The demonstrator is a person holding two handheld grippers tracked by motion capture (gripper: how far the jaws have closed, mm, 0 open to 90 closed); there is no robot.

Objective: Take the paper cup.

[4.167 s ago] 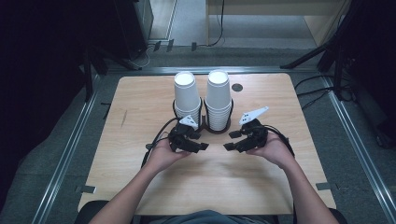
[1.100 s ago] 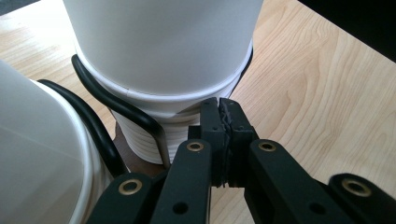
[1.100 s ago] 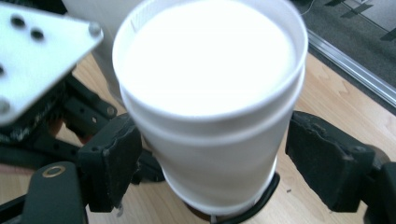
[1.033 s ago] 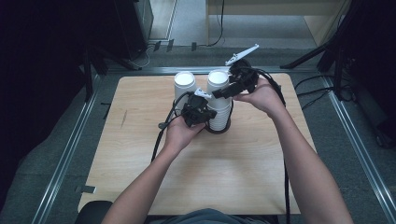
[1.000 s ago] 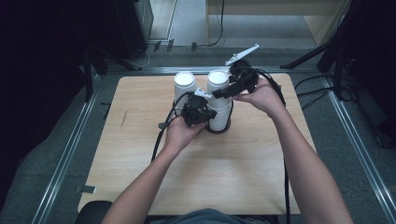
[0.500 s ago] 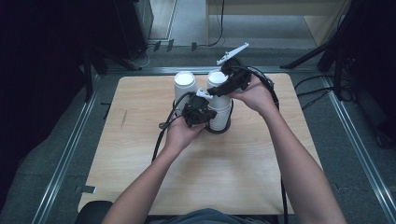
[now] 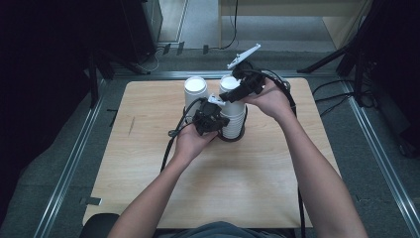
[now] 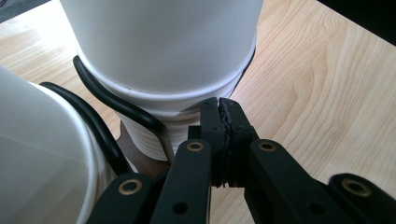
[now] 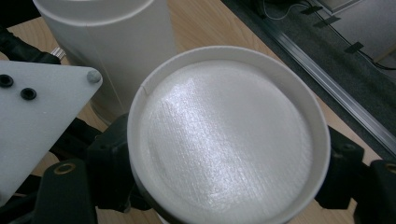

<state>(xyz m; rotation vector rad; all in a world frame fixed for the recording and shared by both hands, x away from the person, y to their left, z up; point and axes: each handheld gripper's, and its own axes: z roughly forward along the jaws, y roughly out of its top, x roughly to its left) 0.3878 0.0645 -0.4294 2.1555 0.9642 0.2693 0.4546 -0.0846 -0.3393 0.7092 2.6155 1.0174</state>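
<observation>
Cups: two stacks of white paper cups point(image 7: 233, 114) upside down, mid-table point(image 7: 148, 188) (light wood).
Right gripper point(image 7: 236, 94): jaws straddling top cup point(image 9: 229, 140), textured base.
Left gripper point(image 8: 219, 135): jaws pressed together, at stack's ribbed rims.

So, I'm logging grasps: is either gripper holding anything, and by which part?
The right gripper has its jaws on either side of the top cup, just below its upturned base. The left gripper is shut against the stack's lower rims, holding nothing.
</observation>
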